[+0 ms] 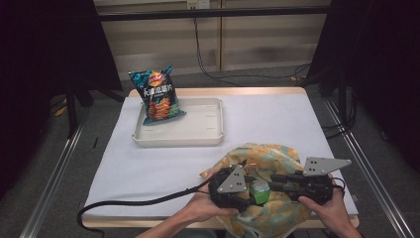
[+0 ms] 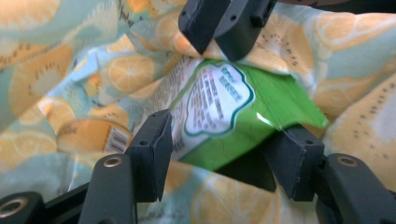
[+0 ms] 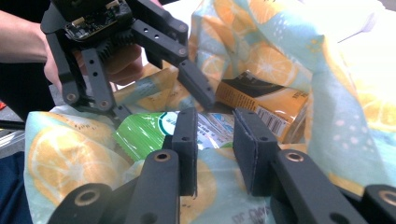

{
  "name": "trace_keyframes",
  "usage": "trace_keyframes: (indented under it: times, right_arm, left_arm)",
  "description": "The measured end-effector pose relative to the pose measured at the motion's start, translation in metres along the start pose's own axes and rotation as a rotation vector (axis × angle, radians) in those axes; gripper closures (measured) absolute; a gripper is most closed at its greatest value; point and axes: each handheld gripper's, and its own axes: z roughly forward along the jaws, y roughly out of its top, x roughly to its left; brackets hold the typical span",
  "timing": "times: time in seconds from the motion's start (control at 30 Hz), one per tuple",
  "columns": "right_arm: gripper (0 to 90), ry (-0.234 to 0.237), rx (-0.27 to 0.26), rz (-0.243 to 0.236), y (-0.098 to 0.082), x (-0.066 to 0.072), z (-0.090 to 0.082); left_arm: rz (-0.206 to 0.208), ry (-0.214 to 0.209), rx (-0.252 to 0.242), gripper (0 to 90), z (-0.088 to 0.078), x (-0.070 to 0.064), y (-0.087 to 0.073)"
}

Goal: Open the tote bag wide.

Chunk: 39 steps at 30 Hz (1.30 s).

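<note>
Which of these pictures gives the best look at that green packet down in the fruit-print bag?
The left gripper view: the green packet lies large and close there, its white label panel facing the camera. The right gripper view shows part of it behind the black jaws. In the high view it is a small green patch between the two grippers.

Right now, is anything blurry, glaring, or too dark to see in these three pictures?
High view: sharp on the table and chip bag, but both sides fall into black. Left gripper view: the fruit-print bag is soft, and a glare streak sits on the green packet. Right gripper view: the near claw blurs, and the top right washes out white.
</note>
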Motion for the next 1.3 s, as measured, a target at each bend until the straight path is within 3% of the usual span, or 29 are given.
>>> trace_keyframes:
  times: [0.07, 0.13, 0.2, 0.33, 0.5, 0.57, 0.6, 0.7, 0.73, 0.87, 1.1, 1.3]
  right_arm:
    - [70.8, -0.004, 0.000, 0.002, 0.000, 0.000, 0.001]
    - [70.0, -0.006, -0.002, 0.003, 0.000, 0.001, 0.000]
    - [69.6, -0.014, -0.010, 0.006, 0.000, 0.000, -0.001]
    - [64.6, -0.017, -0.045, 0.022, 0.001, -0.002, -0.005]
    - [59.6, -0.043, -0.080, 0.023, 0.002, -0.002, -0.015]
    - [54.7, -0.055, -0.075, 0.025, 0.000, -0.003, -0.016]
    - [54.2, -0.062, -0.073, 0.027, 0.000, -0.003, -0.016]
    - [51.4, -0.077, -0.068, 0.028, -0.002, -0.003, -0.015]
    - [50.8, -0.078, -0.066, 0.027, -0.002, -0.003, -0.016]
    - [48.9, -0.086, -0.051, 0.030, -0.004, -0.004, -0.015]
    - [51.4, -0.113, -0.031, 0.027, -0.009, -0.005, -0.015]
    - [60.7, -0.122, -0.027, 0.030, -0.009, -0.007, -0.015]
  left_arm:
    - [-0.009, -0.003, -0.009, 43.1, 0.004, 0.003, -0.001]
    - [0.010, 0.006, -0.001, 43.3, 0.005, 0.001, -0.002]
    - [0.025, 0.017, -0.002, 47.2, 0.004, 0.003, 0.000]
    - [0.015, 0.061, -0.014, 56.1, -0.003, 0.009, 0.006]
    - [-0.026, 0.067, -0.039, 63.5, -0.009, 0.023, 0.012]
    - [-0.046, 0.091, -0.044, 66.1, -0.009, 0.027, 0.012]
    - [-0.057, 0.075, -0.051, 66.7, -0.009, 0.030, 0.012]
    - [-0.063, 0.076, -0.052, 69.9, -0.012, 0.038, 0.013]
    - [-0.087, 0.085, -0.063, 71.2, -0.013, 0.040, 0.014]
    - [-0.111, 0.081, -0.066, 72.5, -0.016, 0.051, 0.014]
    - [-0.149, 0.072, -0.080, 73.1, -0.024, 0.058, 0.014]
    - [-0.164, 0.065, -0.092, 73.5, -0.036, 0.062, 0.013]
